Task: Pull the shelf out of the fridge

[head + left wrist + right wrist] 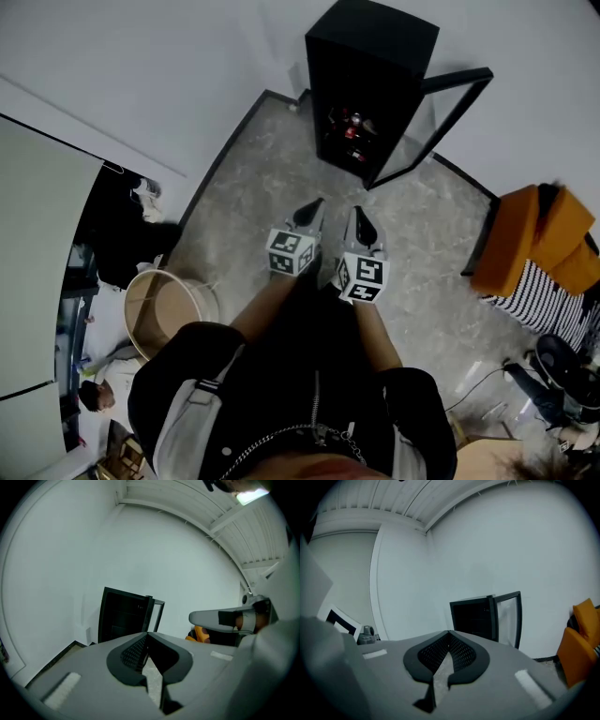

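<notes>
The black fridge stands at top centre, its glass door swung open to expose the stocked shelf inside. At mid-frame, well short of it, the left gripper and right gripper point toward it, fingers pressed together, empty.

A plainly fitted studio or office room is suggested: bare white walls and a grey stone-patterned floor are seen, with a small black fridge (its glass door swung open), an orange armchair and loose cables.
</notes>
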`<state>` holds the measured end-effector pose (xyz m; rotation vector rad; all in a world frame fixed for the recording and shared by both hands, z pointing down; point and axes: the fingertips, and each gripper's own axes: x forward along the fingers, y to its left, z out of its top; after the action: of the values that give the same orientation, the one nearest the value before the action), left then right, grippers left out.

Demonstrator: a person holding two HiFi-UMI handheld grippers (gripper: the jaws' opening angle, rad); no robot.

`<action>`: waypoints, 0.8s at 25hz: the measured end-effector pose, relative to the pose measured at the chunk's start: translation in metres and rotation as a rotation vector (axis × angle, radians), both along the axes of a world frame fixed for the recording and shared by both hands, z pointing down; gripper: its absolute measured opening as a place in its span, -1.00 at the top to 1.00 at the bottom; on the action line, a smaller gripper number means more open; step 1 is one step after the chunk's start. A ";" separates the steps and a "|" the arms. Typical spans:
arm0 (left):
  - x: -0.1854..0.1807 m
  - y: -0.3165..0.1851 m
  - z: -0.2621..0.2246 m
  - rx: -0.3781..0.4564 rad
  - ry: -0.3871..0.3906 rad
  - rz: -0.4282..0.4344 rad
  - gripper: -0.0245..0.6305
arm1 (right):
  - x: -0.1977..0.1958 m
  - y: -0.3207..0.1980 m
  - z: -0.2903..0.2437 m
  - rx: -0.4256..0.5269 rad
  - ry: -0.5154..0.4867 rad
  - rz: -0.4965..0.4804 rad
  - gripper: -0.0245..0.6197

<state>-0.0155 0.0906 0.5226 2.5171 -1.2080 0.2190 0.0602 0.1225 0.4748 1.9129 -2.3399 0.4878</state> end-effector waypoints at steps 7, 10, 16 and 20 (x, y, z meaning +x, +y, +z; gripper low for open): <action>0.009 -0.059 0.010 -0.003 0.011 0.015 0.89 | 0.002 -0.050 0.008 -0.025 0.030 -0.006 0.94; 0.011 -0.092 0.014 -0.009 0.018 0.022 0.89 | 0.000 -0.078 0.011 -0.042 0.044 -0.013 0.93; 0.018 -0.159 0.018 -0.033 0.034 0.047 0.89 | 0.001 -0.134 0.008 -0.058 0.066 -0.002 0.93; 0.023 -0.201 0.019 -0.043 0.070 0.063 0.89 | 0.005 -0.167 0.004 -0.063 0.072 0.016 0.93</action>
<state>0.0074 -0.1103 0.5418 2.5065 -1.0872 0.1687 0.0652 -0.0443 0.4787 1.8906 -2.2394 0.4795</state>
